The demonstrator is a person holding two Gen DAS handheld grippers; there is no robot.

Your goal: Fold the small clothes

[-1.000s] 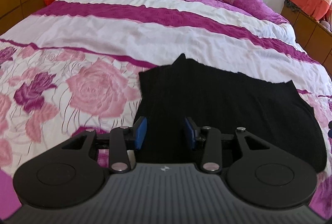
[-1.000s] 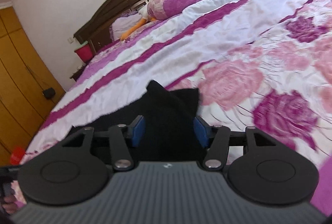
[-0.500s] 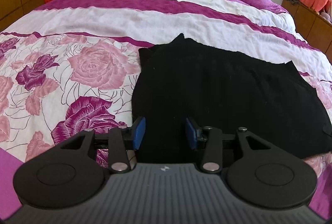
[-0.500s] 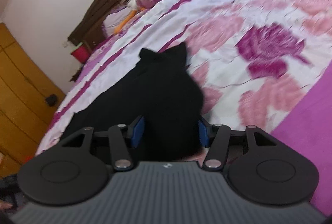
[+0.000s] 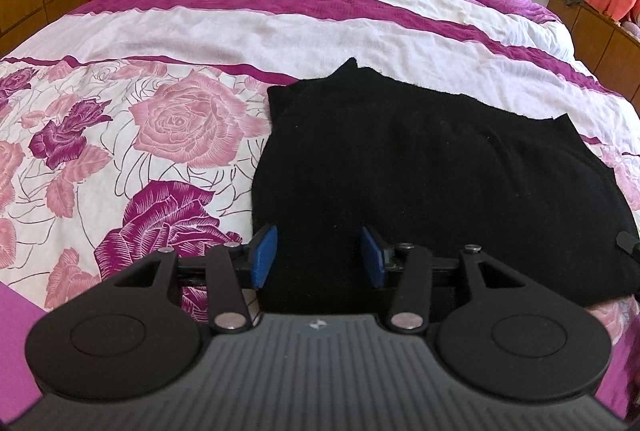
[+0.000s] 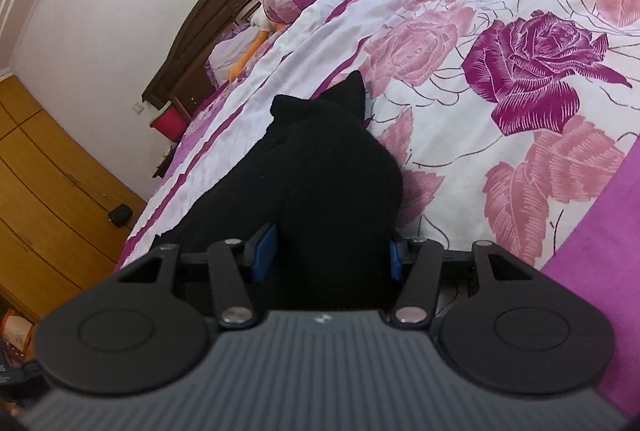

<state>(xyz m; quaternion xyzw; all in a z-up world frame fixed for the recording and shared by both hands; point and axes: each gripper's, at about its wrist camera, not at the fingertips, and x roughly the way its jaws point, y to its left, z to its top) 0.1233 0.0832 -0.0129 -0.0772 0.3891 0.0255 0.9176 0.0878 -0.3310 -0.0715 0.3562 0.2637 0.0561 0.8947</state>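
The black garment [image 5: 440,171] runs under the left tongs' [image 5: 319,257] housing, its near hem hidden. In the right wrist view its near end [image 6: 332,191] disappears likewise, covering the right blue pad.

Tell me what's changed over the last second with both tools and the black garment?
Both tools came down toward the bed; the right tool also rolled. The black garment now lies flat on the bedspread. The left tool is opening, cloth between its pads but unpinched. The garment's position is unchanged.
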